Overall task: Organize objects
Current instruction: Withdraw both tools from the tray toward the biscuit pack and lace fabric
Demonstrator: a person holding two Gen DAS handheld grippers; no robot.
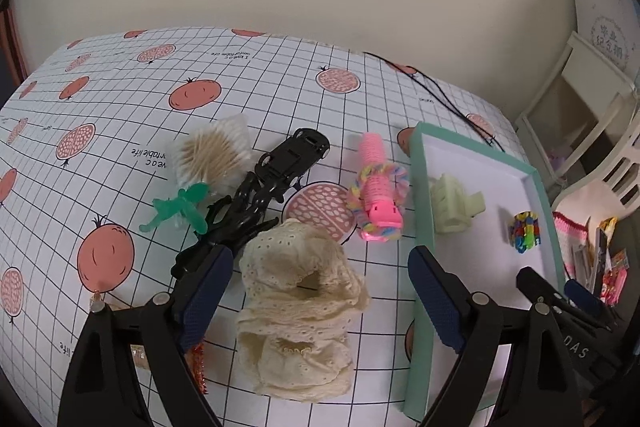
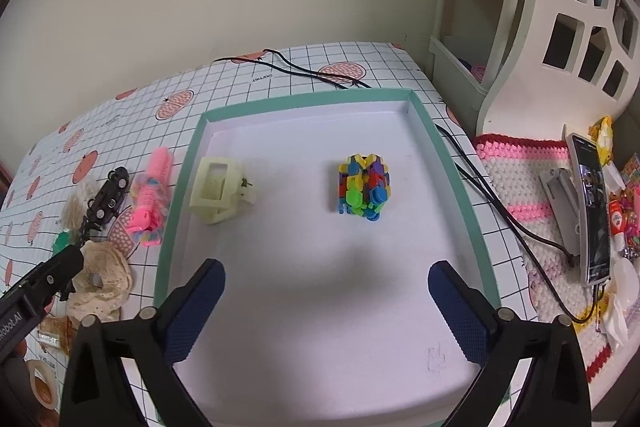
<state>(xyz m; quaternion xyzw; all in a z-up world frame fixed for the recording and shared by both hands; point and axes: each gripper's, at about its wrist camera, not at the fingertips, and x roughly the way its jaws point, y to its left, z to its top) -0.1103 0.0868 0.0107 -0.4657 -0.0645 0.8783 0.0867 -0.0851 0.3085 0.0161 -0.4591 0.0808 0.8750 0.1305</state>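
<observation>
A green-rimmed white tray (image 2: 440, 143) (image 1: 416, 187) holds a pale yellow claw clip (image 2: 218, 189) (image 1: 454, 205) and a multicoloured block toy (image 2: 362, 187) (image 1: 525, 231). Left of it on the table lie a cream lace scrunchie (image 1: 298, 303) (image 2: 102, 277), a pink hair roller with a rainbow band (image 1: 378, 195) (image 2: 152, 195), black hair clips (image 1: 256, 203), a green clip (image 1: 180, 209) and a pack of cotton swabs (image 1: 212, 153). My left gripper (image 1: 320, 303) stands open around the scrunchie. My right gripper (image 2: 326, 311) hovers open over the tray, empty.
A grid-patterned tablecloth with fruit prints (image 1: 120, 99) covers the table. A black cable (image 2: 480, 183) runs past the tray's far right side. A white shelf unit (image 2: 540, 27), a crocheted mat (image 2: 516, 167), a phone on a stand (image 2: 592, 211) and small clutter sit at the right.
</observation>
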